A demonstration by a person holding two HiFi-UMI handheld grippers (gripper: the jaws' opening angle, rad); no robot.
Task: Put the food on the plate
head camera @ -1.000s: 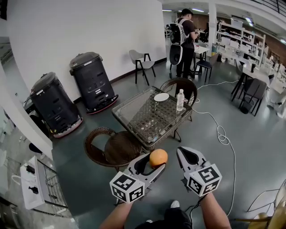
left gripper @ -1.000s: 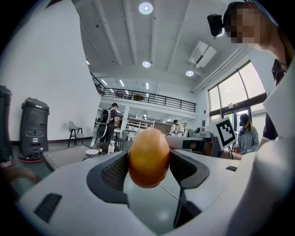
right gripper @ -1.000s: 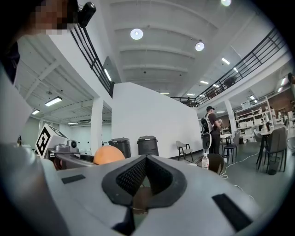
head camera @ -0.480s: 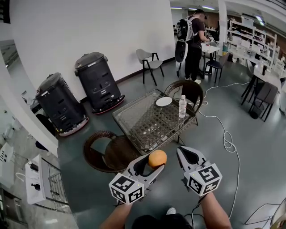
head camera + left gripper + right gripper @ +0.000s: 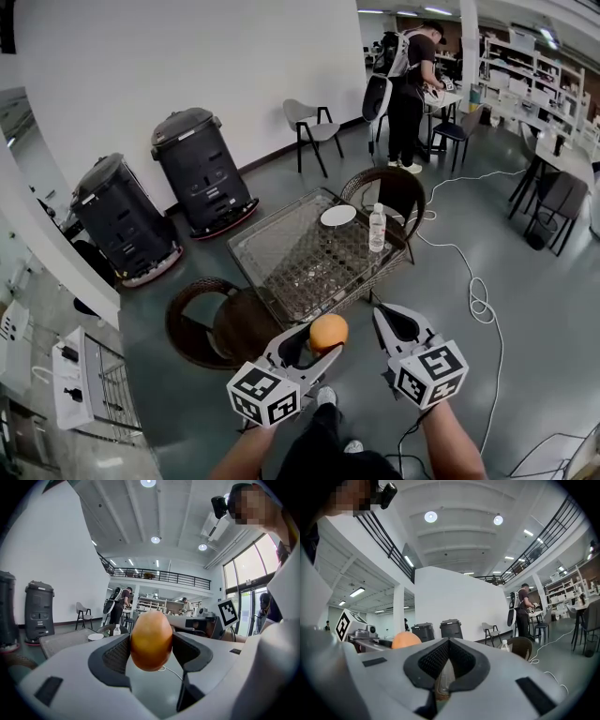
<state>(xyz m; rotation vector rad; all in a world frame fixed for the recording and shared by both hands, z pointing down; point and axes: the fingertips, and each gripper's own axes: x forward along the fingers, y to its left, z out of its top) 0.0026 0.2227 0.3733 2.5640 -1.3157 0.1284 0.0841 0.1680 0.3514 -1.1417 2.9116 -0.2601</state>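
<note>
Left hand-held gripper (image 5: 151, 645) clamping orange (image 5: 329, 333), right hand-held gripper (image 5: 449, 651) closed, plate (image 5: 338, 216) on table (image 5: 277, 251)

White wall (image 5: 187, 56), grey floor (image 5: 534, 319), glass-topped wicker table (image 5: 281, 258), wicker chairs (image 5: 396, 190), shelving (image 5: 530, 42) behind, round ceiling lights (image 5: 148, 483).

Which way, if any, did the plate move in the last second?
No. The plate sits in the same spot beside the water bottle at the far end of the glass table; only the head view shifted.
</note>
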